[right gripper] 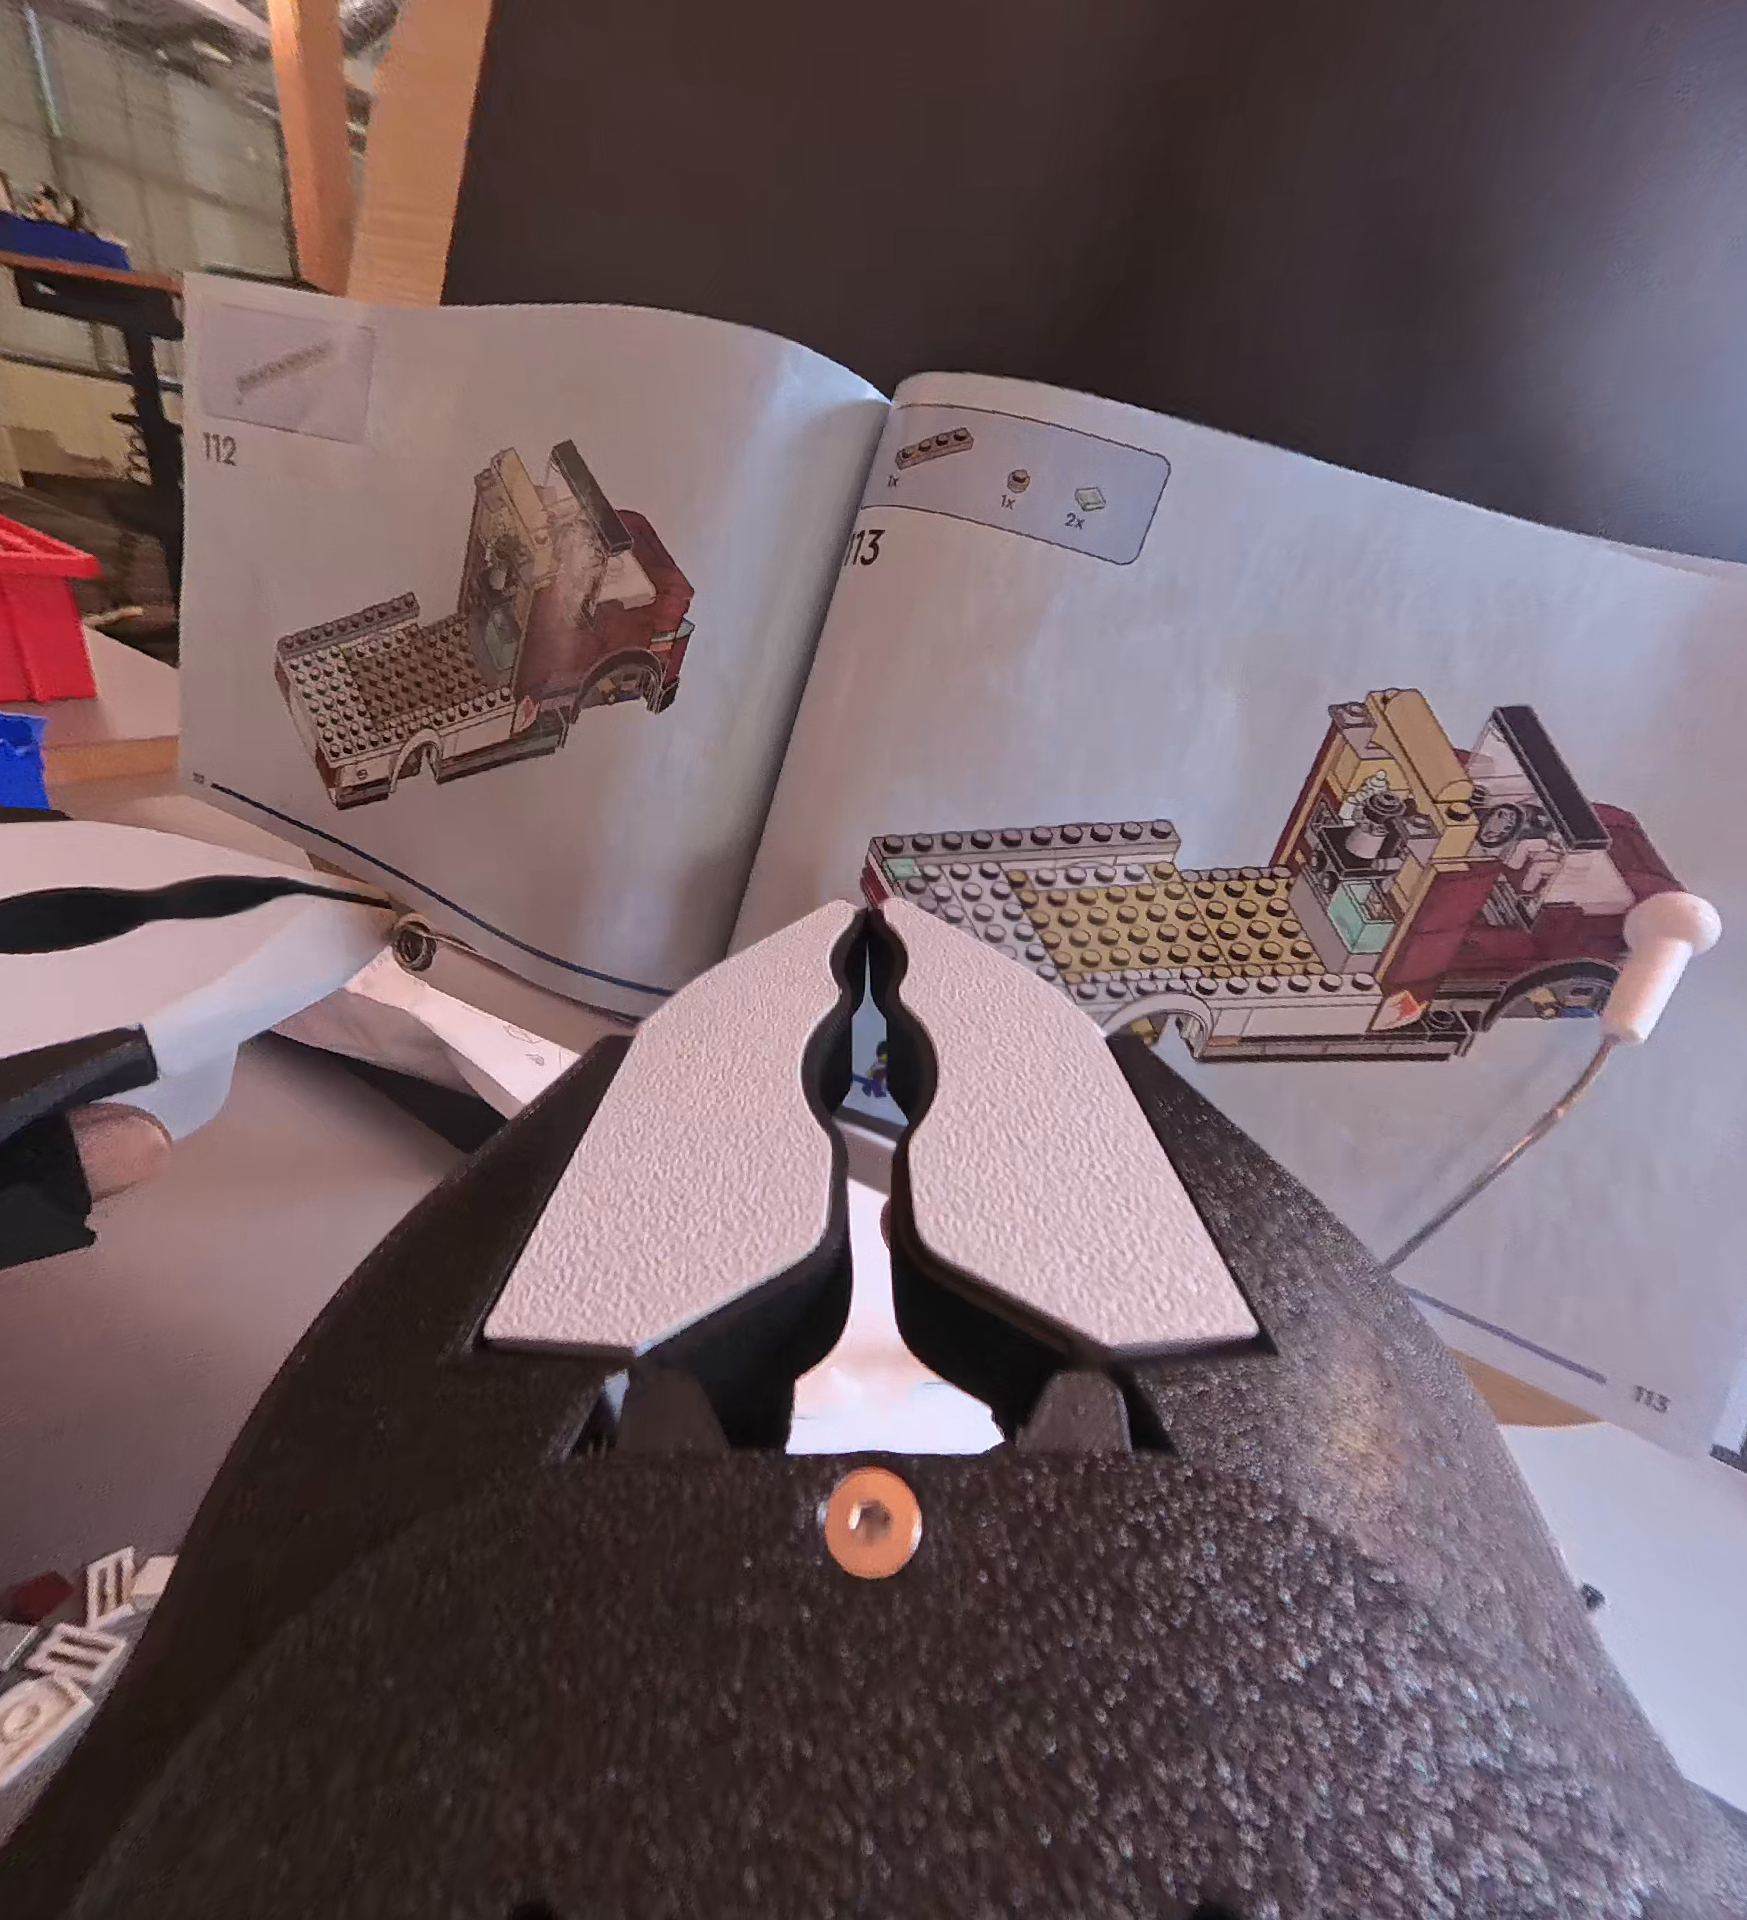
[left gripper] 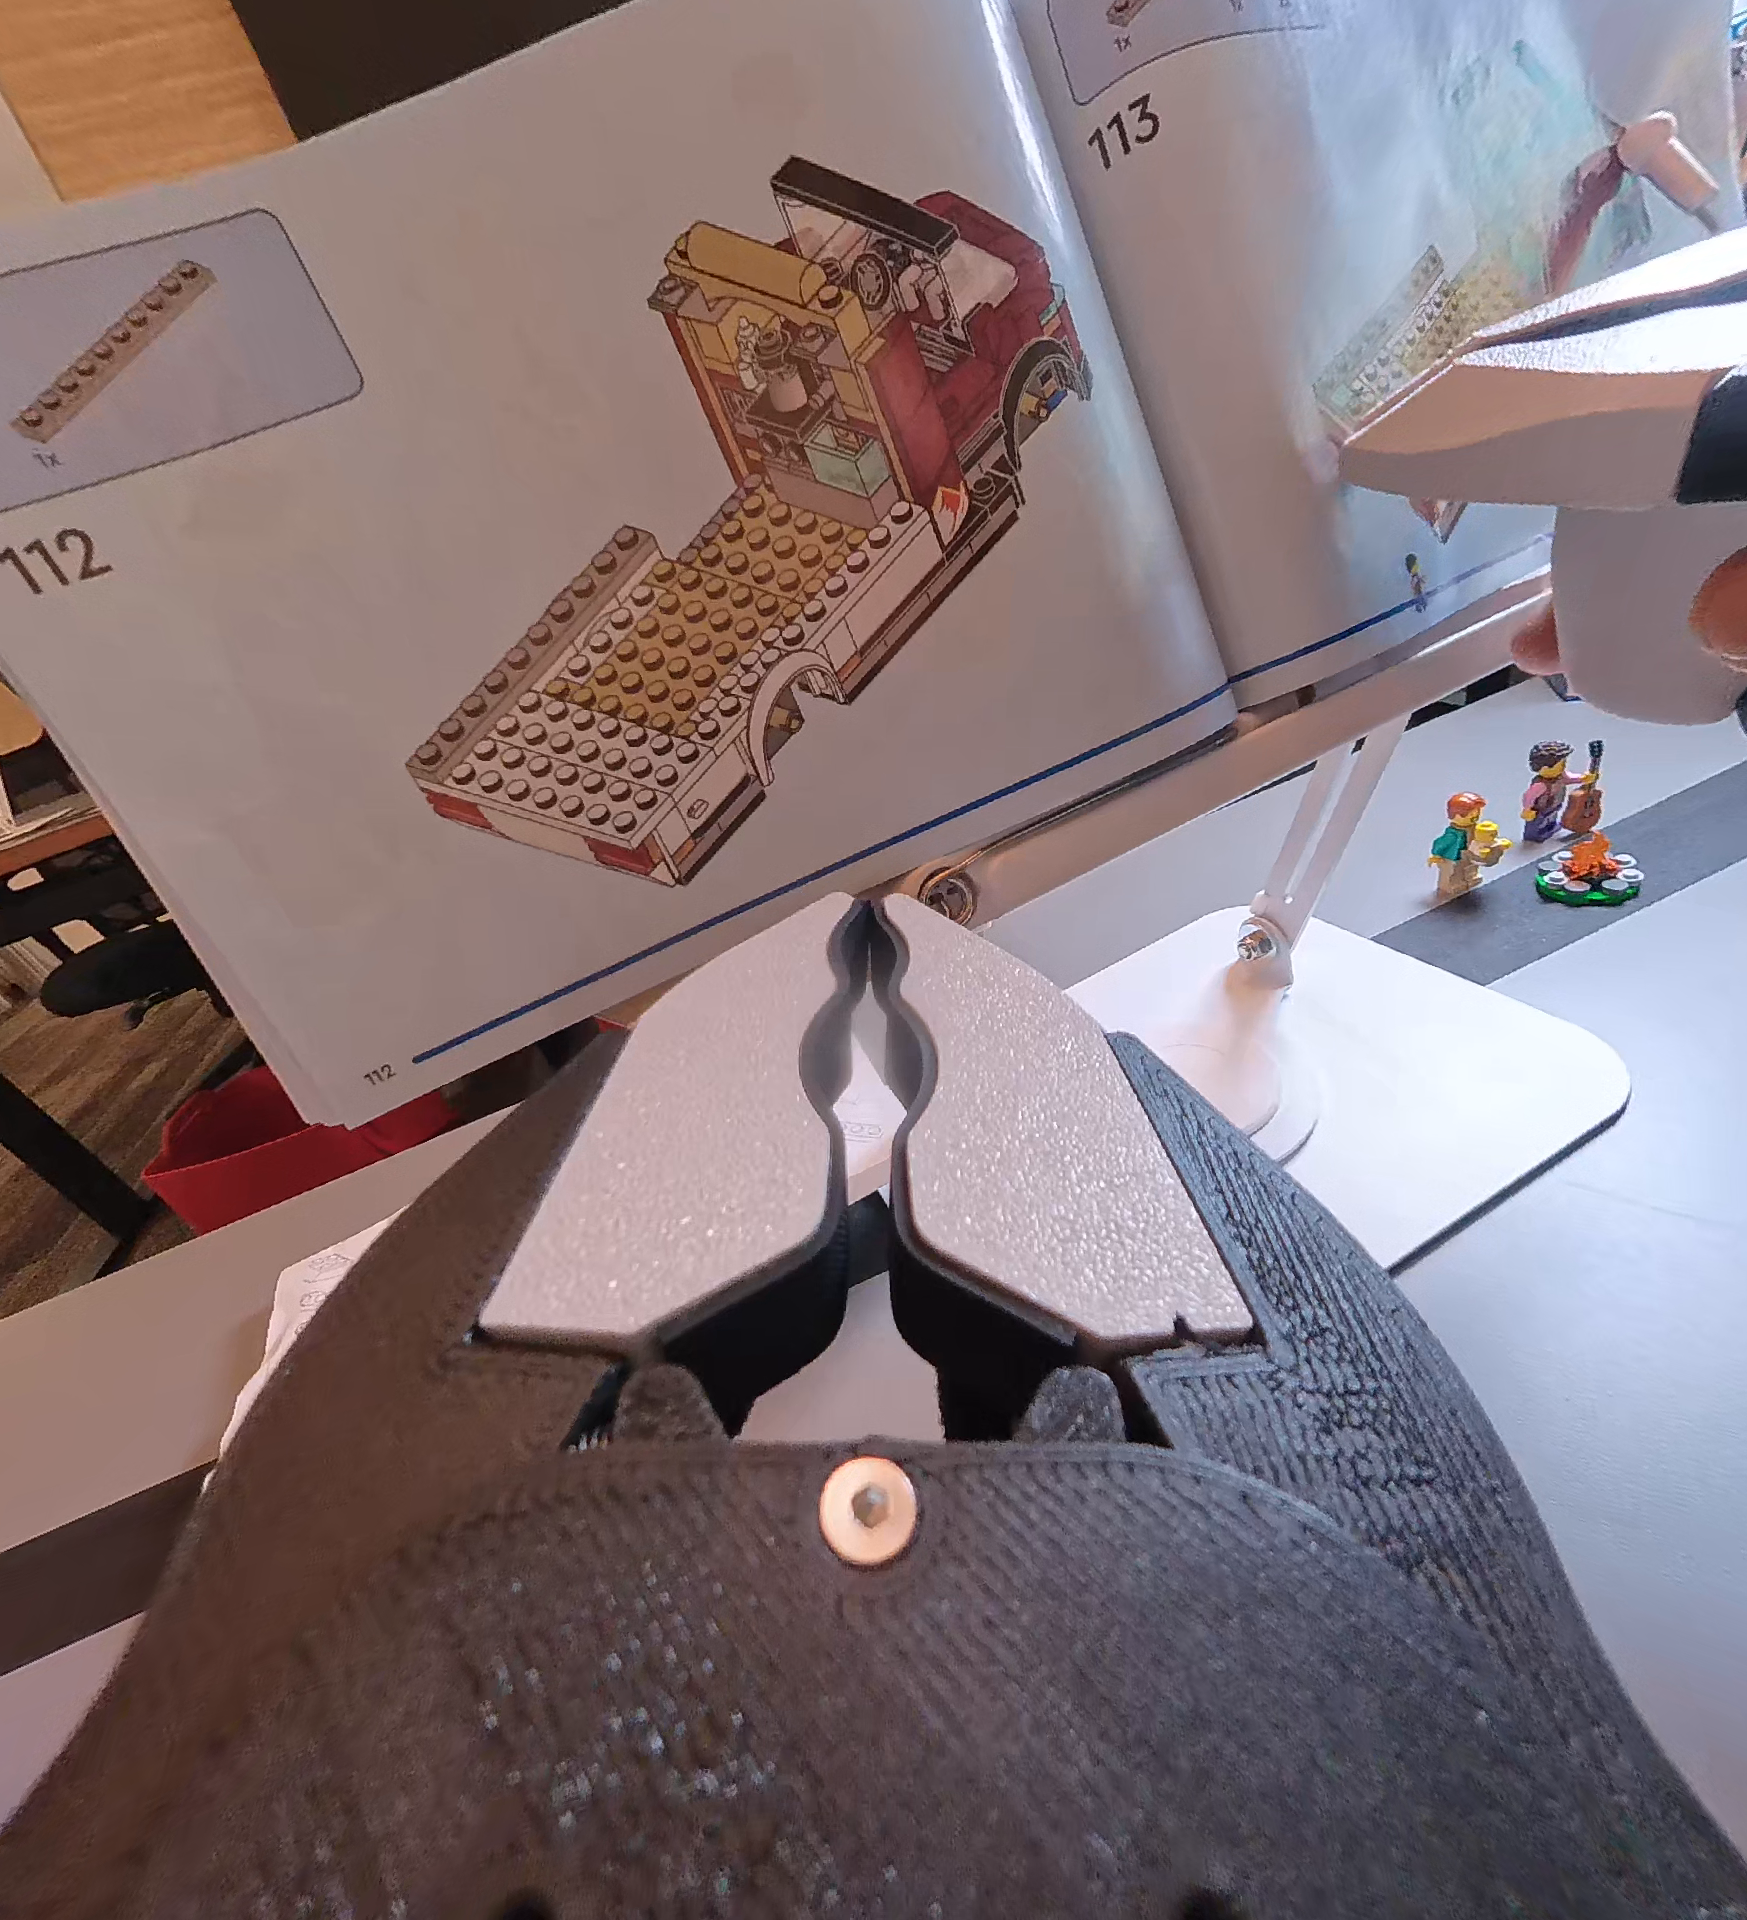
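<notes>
Instruction booklet (right gripper: 640,644), propped open on a white stand (left gripper: 1368,1101) on the tabletop (left gripper: 1627,1351), is approached by both grippers (left gripper: 867,920) (right gripper: 867,920), fingers together and empty; a nudge could topple it.

Right gripper (left gripper: 1336,457) enters the left wrist view cut off by the right edge, its tip blurred against the booklet's right page (left gripper: 1368,312), which is smeared there. Booklet stand (left gripper: 1368,1101) base partly hidden behind the left gripper (left gripper: 871,914). Loose small tiles (right gripper: 27,1662) are blurred, cut by the left edge.
</notes>
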A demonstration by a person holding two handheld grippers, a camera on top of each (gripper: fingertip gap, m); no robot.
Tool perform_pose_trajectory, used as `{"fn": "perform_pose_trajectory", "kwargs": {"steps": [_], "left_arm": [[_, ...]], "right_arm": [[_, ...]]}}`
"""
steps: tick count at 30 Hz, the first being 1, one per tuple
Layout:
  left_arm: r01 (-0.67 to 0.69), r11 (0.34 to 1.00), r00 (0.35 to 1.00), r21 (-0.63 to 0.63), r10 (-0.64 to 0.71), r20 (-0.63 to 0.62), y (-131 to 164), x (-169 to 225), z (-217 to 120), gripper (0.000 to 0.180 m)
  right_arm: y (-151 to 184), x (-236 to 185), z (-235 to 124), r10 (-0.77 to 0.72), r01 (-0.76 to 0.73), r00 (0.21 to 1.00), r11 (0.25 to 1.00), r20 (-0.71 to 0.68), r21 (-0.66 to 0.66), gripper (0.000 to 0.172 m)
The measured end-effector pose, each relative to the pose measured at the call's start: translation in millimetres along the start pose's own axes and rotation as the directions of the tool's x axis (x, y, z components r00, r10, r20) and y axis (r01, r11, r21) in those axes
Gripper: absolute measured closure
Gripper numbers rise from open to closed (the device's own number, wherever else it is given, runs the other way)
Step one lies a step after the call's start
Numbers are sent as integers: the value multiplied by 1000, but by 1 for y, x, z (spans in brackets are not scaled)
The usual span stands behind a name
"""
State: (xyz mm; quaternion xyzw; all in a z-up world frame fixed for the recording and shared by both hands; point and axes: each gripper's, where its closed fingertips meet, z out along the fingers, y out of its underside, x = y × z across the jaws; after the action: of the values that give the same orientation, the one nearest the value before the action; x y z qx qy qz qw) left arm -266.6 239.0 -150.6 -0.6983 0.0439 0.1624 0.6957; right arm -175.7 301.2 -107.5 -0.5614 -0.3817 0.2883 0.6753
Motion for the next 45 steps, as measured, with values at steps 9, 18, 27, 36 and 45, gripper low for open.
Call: {"fn": "perform_pose_trajectory", "kwargs": {"steps": [9, 18, 27, 36, 45], "left_arm": [[1, 1000, 1000, 2, -1, 1, -1, 0, 0, 180], [1, 1000, 1000, 1, -1, 1, 0, 0, 0, 180], [0, 1000, 1000, -3, 0, 1, 1, 0, 0, 180], [0, 1000, 1000, 0, 0, 1, 0, -1, 0, 180], [2, 1000, 1000, 7, -2, 4, -2, -2, -2, 180]], "right_arm": [[24, 18, -10, 4, -6, 999, 999, -39, -46, 172], [25, 19, -10, 9, -11, 999, 999, -44, -46, 172], [-2, 8, 1, -5, 6, 1000, 1000, -16, 5, 172], [13, 11, -3, 5, -6, 1000, 1000, -31, -25, 172], [17, 13, -8, 7, -8, 1000, 999, -28, -36, 172]]}}
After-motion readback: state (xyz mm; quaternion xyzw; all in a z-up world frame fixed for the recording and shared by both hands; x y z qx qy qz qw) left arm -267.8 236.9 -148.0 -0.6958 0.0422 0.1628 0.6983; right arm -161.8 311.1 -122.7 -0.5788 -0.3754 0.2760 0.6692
